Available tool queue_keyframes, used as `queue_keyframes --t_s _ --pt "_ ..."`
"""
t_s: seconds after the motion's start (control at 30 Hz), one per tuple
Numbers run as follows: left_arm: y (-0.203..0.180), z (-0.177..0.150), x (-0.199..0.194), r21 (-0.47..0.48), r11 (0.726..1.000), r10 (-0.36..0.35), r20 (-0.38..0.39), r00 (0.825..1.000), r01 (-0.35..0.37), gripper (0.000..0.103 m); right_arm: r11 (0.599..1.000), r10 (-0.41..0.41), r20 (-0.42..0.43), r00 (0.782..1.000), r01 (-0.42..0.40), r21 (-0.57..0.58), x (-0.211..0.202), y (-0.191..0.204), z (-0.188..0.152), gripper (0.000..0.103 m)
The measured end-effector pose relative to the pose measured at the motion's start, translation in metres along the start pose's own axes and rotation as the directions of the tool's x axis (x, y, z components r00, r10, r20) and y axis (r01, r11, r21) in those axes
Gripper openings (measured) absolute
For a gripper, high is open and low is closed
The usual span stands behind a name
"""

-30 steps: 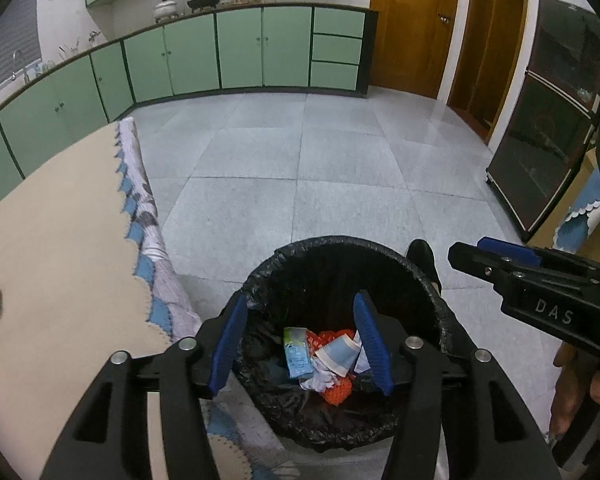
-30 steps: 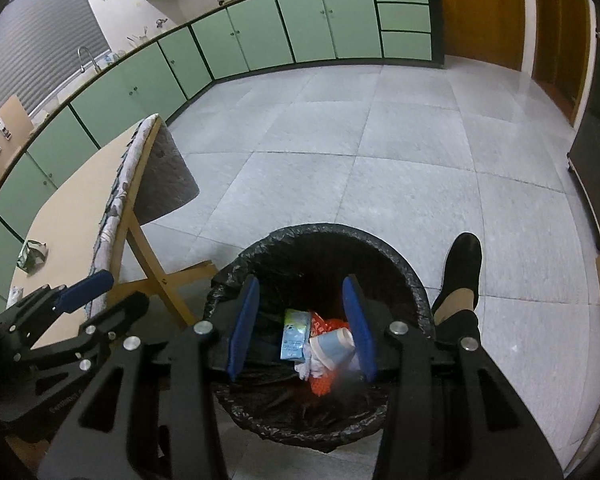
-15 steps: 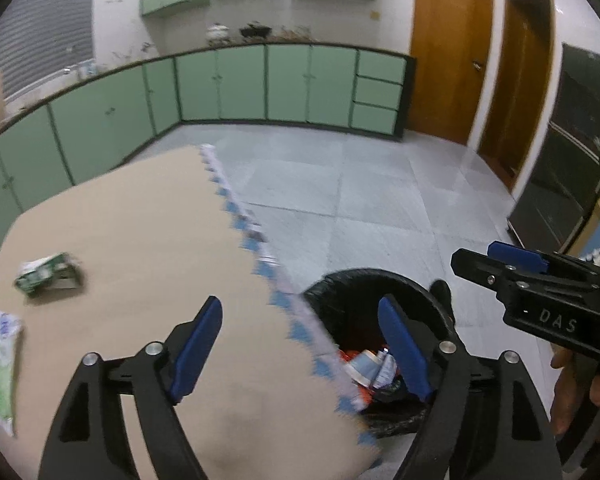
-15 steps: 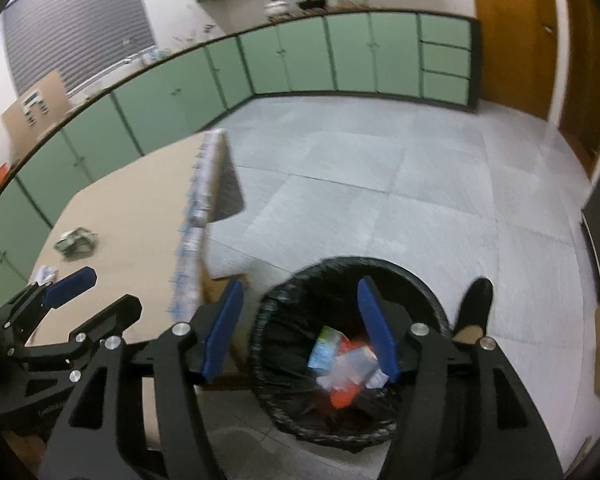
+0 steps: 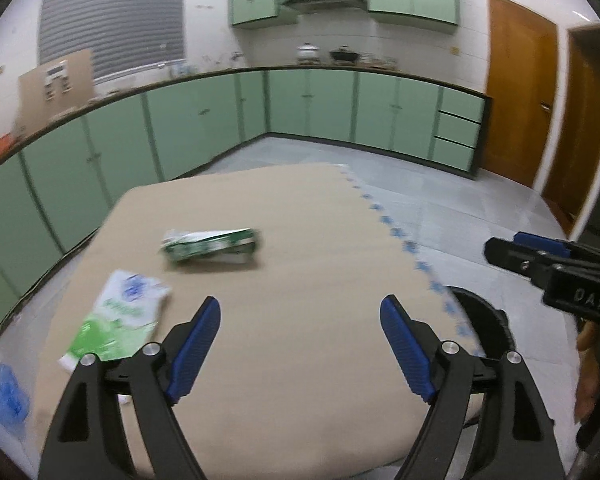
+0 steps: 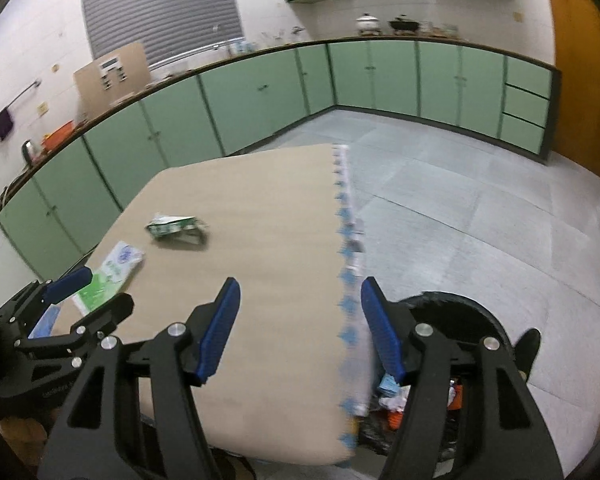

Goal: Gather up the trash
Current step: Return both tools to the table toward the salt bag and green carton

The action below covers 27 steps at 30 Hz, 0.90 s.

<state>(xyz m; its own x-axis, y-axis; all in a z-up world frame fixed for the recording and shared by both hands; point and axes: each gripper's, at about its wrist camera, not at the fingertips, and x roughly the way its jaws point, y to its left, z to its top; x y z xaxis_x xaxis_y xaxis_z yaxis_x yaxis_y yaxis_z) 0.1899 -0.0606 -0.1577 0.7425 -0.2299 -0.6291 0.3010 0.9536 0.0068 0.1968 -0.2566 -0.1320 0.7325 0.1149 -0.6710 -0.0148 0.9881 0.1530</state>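
A beige-topped table [image 5: 300,240] bears a crushed green carton [image 5: 210,245], a flat green-white packet [image 5: 118,320] and a blue wrapper [image 5: 4,394].

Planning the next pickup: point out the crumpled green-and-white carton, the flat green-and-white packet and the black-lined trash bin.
crumpled green-and-white carton [image 5: 211,245], left wrist view, its middle
flat green-and-white packet [image 5: 118,320], left wrist view, its face
black-lined trash bin [image 6: 456,304], right wrist view, far rim

On the table [image 5: 300,280] before me, a crushed carton [image 5: 211,245] lies mid-table, a flat pack [image 5: 118,320] nearer its left edge. My trash bin [image 6: 460,308] stands below its right edge.
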Motion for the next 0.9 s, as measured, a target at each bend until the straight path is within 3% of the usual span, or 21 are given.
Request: queue_keyframes --t_s 0.43,0.9 --pt "0.097 -0.022 -0.038 -0.102 0.992 0.08 0.056 0.995 -0.074 0.081 0.984 0.048 -0.009 0.999 -0.049 -0.174 -0.003 0.109 0.014 0.063" --pt "0.174 -0.066 -0.041 -0.178 0.963 0.203 -0.005 0.979 -0.2 0.081 0.956 0.172 -0.079 0.982 -0.186 -0.228 0.041 0.181 0.008 0.064"
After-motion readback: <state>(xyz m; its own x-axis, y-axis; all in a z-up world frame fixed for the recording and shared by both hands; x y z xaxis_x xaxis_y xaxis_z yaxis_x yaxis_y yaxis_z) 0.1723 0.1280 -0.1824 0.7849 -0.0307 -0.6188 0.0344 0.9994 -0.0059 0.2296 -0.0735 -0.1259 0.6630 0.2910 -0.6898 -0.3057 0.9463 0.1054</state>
